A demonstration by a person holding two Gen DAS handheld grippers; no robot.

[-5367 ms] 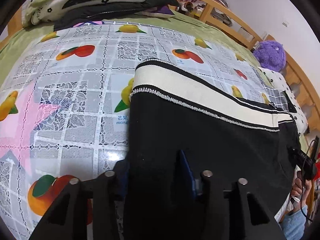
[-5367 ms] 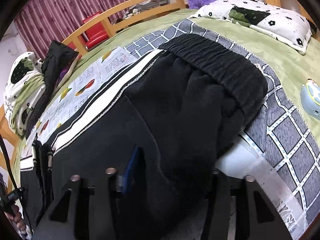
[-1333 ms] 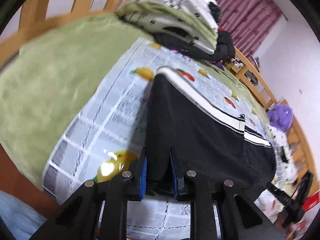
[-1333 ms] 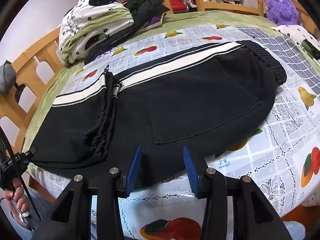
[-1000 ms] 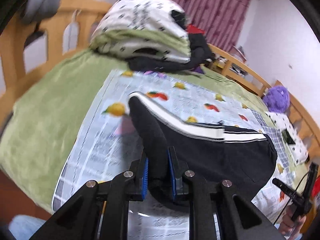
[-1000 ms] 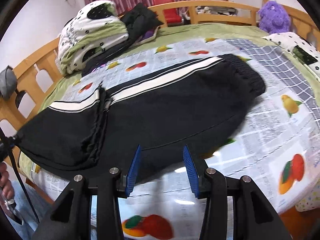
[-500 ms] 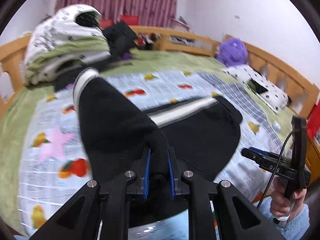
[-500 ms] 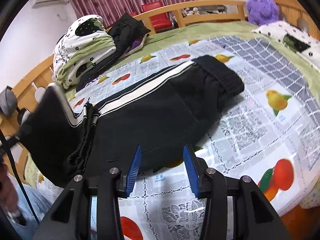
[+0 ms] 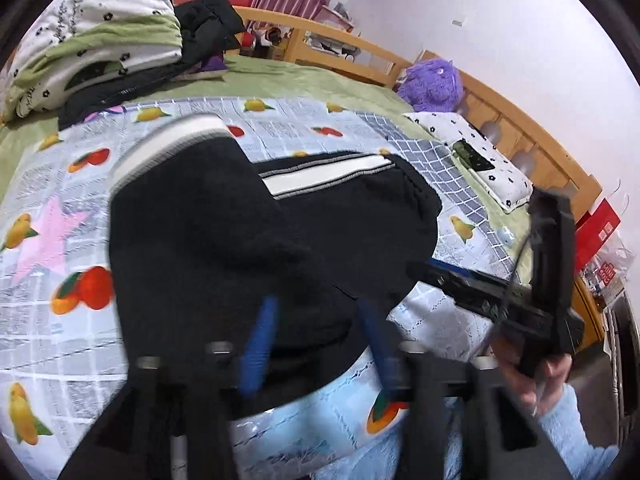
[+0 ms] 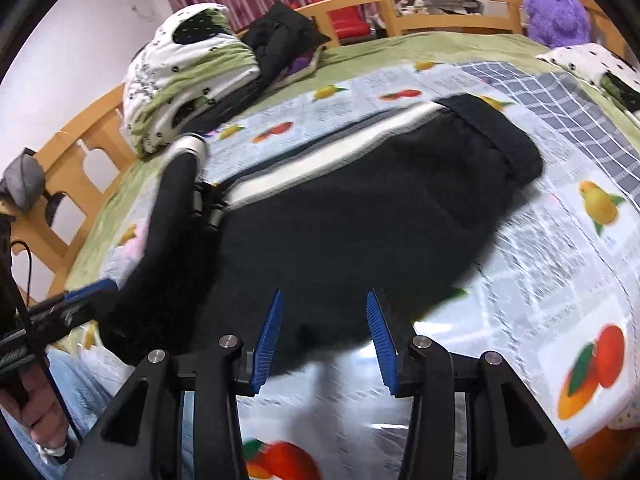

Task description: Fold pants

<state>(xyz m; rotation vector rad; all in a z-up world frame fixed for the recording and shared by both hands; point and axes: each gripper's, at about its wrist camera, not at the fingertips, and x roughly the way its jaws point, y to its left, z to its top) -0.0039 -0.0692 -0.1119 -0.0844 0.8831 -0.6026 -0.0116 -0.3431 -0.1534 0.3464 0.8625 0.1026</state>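
Note:
Black pants with a white side stripe lie on the fruit-print cloth on the bed. The leg end is folded over toward the waistband. My left gripper stands open over the near edge of the folded leg end, its blue pads apart with the black fabric between and under them. My right gripper is open and empty just above the near edge of the pants. It also shows in the left wrist view at the right.
Folded bedding and a dark jacket lie at the back left. A purple plush toy and a spotted pillow lie at the right. A wooden rail rings the bed. A small object lies by the cloth's right edge.
My left gripper carried the leg end up and over toward the waistband, then opened its pads. My right gripper stayed open and moved closer to the pants' near edge.

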